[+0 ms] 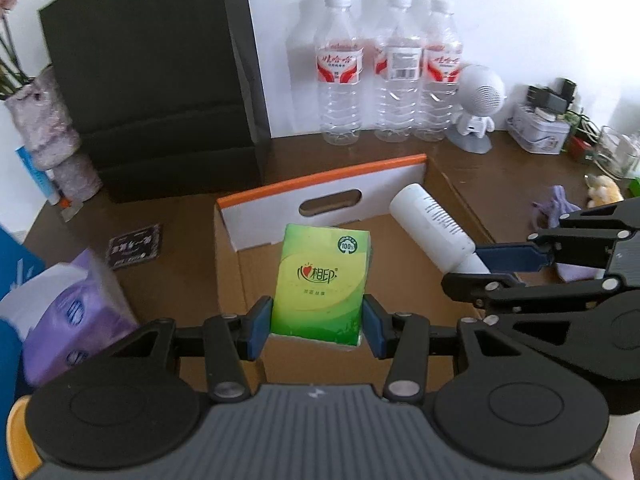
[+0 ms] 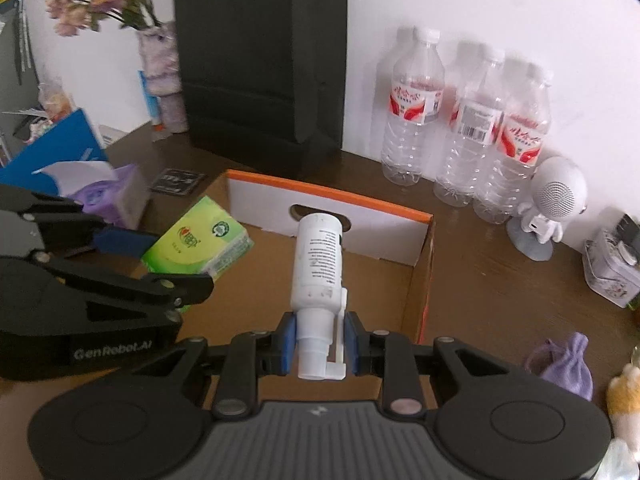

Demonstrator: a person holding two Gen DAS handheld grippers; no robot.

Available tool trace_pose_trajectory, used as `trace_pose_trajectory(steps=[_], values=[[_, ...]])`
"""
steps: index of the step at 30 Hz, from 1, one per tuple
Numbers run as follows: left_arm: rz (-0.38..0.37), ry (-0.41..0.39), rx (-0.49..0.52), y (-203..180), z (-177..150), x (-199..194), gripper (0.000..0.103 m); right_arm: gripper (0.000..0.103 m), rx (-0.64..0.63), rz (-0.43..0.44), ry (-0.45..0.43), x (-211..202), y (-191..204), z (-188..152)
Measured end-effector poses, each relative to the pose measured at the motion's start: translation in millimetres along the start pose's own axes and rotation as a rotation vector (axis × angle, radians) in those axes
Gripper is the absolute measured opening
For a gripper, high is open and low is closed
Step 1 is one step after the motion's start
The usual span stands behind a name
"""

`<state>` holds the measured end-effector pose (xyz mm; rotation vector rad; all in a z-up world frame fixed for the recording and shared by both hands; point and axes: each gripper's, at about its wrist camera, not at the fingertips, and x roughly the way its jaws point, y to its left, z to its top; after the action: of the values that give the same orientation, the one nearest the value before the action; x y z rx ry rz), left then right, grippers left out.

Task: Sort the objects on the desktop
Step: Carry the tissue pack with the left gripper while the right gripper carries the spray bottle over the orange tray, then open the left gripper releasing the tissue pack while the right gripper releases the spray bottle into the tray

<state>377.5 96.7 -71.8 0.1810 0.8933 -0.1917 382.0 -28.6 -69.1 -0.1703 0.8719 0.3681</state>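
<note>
Jaws of left gripper (image 1: 318,322) pinch soft, light tissue pack (image 1: 324,284) by its sides; right gripper (image 2: 320,340) clamps spray bottle (image 2: 318,260) neck, probably slippery.

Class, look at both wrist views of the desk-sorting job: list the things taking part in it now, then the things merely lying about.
In the job:
- green tissue pack, gripped by the left tongs
- white spray bottle, gripped by the right tongs
- cardboard box beneath both

Lying about:
- three water bottles
- white robot figure
- black bag
- purple tissue pack
- purple pouch
</note>
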Motion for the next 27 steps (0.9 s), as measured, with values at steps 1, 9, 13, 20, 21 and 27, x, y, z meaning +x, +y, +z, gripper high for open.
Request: trace_pose_trajectory(steps=[1, 9, 13, 20, 21, 27], values=[[-0.002, 0.004, 0.003, 1.4, 3.7, 8.8, 0.048, 0.024, 0.001, -0.005, 0.005, 8.3, -1.7, 3.0], [-0.024, 0.048, 0.02, 13.8, 20.9, 59.4, 0.048, 0.024, -0.018, -0.032, 0.049, 56.8, -9.1, 17.2], [-0.027, 0.059, 0.025, 16.1, 24.7, 72.7, 0.048, 0.024, -0.026, -0.039, 0.067, 70.3, -10.5, 21.0], [-0.024, 0.091, 0.019, 17.3, 26.3, 88.5, 0.049, 0.024, -0.02, -0.044, 0.097, 85.1, -13.6, 19.8], [-0.023, 0.098, 0.015, 18.0, 26.4, 90.5, 0.049, 0.024, -0.022, -0.044, 0.104, 86.9, -13.5, 19.4], [-0.021, 0.111, 0.011, 18.5, 27.9, 97.8, 0.049, 0.024, -0.033, -0.04, 0.131, 94.3, -12.0, 17.4]])
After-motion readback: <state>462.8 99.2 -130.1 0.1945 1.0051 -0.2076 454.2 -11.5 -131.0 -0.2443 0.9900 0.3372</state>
